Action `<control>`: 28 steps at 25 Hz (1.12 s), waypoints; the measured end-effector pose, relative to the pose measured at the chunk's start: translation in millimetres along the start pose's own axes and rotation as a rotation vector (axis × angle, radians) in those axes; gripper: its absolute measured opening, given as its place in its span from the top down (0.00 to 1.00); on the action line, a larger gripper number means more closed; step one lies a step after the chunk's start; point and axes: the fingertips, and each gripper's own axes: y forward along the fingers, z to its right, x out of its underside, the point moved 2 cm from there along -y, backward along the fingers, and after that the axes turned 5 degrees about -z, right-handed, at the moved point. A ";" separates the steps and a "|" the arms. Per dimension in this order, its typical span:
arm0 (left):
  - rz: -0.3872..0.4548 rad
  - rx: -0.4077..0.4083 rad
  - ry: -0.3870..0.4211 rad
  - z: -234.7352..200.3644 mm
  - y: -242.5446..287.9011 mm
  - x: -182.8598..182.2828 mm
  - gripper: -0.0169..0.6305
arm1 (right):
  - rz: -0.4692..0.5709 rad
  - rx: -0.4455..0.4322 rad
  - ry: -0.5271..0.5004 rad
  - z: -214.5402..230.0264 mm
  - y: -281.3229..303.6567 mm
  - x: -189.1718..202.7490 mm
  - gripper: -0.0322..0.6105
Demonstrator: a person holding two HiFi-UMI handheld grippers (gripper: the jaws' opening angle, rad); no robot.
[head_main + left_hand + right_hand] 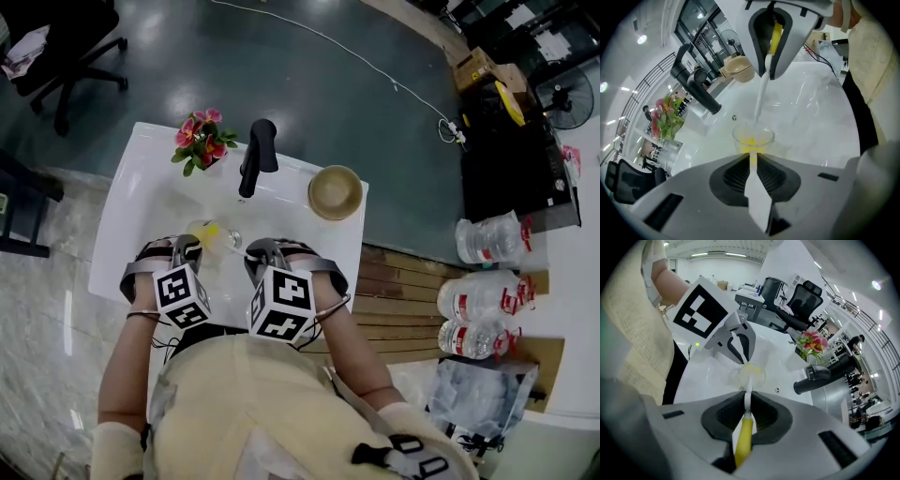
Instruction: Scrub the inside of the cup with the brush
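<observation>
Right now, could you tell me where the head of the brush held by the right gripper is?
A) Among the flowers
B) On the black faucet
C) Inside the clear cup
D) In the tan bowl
C: in the left gripper view the brush runs down from the right gripper into the clear cup, where its yellow end shows.

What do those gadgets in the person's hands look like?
Each hand carries a pale grey plastic gripper. The left gripper and the right gripper have dark ribbed pads inside their jaws. Each is topped by a white cube printed with black square markers. The person wears a cream knitted top.
</observation>
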 end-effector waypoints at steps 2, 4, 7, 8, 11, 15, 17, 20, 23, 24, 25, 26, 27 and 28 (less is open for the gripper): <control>-0.003 -0.002 -0.003 -0.4 -0.1 1.6 0.89 | 0.044 -0.024 0.036 1.9 -1.8 -3.6 0.87; -0.004 -0.006 -0.006 -1.1 -0.6 2.6 0.89 | 0.080 -0.047 0.078 4.5 -2.4 -4.2 0.87; -0.001 -0.005 -0.013 -1.5 -0.8 3.3 0.89 | 0.107 -0.074 0.122 7.8 -1.1 -2.0 0.87; 0.000 -0.004 -0.013 -1.3 -0.3 3.3 0.89 | 0.112 -0.082 0.134 8.7 -0.5 -0.9 0.87; 0.004 -0.004 -0.010 -1.1 1.2 3.4 0.89 | 0.122 -0.102 0.158 12.1 0.5 0.7 0.87; 0.007 -0.005 0.000 -1.9 1.3 2.3 0.89 | 0.139 -0.145 0.212 18.7 1.0 3.5 0.87; 0.005 -0.002 0.004 -2.0 1.4 2.4 0.89 | 0.158 -0.191 0.283 24.9 1.7 7.6 0.87; 0.007 0.003 0.001 -1.9 1.4 2.6 0.89 | 0.189 -0.241 0.363 31.9 2.0 14.2 0.87; 0.010 -0.003 0.001 -3.0 0.2 1.5 0.89 | 0.214 -0.267 0.417 34.0 2.9 19.3 0.87; 0.010 -0.004 0.002 -3.3 0.7 1.5 0.89 | 0.219 -0.274 0.435 34.3 3.9 21.1 0.87; 0.008 -0.004 0.000 -3.4 1.4 1.8 0.89 | 0.225 -0.281 0.451 34.4 5.4 22.8 0.87; 0.007 -0.003 -0.004 -3.5 2.1 2.1 0.89 | 0.230 -0.287 0.466 34.2 7.0 24.5 0.87; 0.006 -0.002 -0.008 -3.8 2.6 2.4 0.89 | 0.234 -0.292 0.479 33.7 8.6 26.3 0.87; 0.006 -0.002 -0.013 -4.4 2.9 2.5 0.89 | 0.239 -0.296 0.491 32.9 9.9 27.9 0.87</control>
